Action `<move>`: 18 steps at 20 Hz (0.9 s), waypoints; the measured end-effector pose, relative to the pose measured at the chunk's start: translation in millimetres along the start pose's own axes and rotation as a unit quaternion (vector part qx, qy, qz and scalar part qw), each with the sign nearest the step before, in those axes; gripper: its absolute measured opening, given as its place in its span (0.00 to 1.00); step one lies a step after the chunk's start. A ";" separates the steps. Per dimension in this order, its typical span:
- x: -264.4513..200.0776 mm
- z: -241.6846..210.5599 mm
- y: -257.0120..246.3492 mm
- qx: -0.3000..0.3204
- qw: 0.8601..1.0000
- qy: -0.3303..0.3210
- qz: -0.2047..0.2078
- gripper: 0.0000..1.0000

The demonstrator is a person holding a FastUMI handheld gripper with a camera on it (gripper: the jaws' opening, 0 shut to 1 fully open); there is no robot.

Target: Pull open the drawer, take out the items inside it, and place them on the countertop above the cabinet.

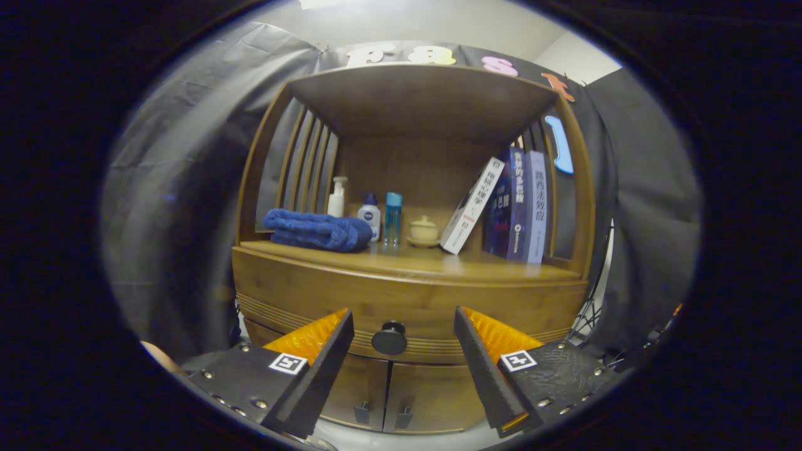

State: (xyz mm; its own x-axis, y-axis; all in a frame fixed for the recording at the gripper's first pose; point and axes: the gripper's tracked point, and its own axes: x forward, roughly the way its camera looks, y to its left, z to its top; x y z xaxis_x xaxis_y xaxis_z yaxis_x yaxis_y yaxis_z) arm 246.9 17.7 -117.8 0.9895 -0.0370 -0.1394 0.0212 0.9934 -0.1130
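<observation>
1. One hand-held gripper [404, 341]: fingers spread wide, holding nothing, either side of the round dark knob [389, 339], apart from it.
2. Closed wooden drawer [407, 307], below the wooden countertop [432, 263].
3. Countertop holds a folded blue towel [316, 229], bottles, leaning books [514, 207].

1. Folded blue towel [316, 230], lying at the left of the row.
2. White pump bottle [337, 197], upright behind the towel.
3. White bottle with blue cap [370, 215], beside a clear blue bottle [393, 217].
4. Small lidded cream cup [424, 230] on a saucer.
5. White book [472, 207], leaning against two upright blue books [520, 207].
6. Two lower cabinet doors [395, 394], closed.
</observation>
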 end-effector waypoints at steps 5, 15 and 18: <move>32.7 -33.0 5.5 0.014 0.999 0.045 0.000 0.87; 47.9 -51.9 15.9 0.075 0.993 0.095 0.004 0.42; 48.4 -53.2 13.6 0.094 0.990 0.107 -0.007 0.35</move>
State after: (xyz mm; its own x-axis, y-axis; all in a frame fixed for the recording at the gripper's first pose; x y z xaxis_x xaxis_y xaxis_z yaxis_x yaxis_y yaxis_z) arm 287.4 23.7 -178.3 0.9366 -0.0526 -0.3464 0.0804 0.9946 0.0664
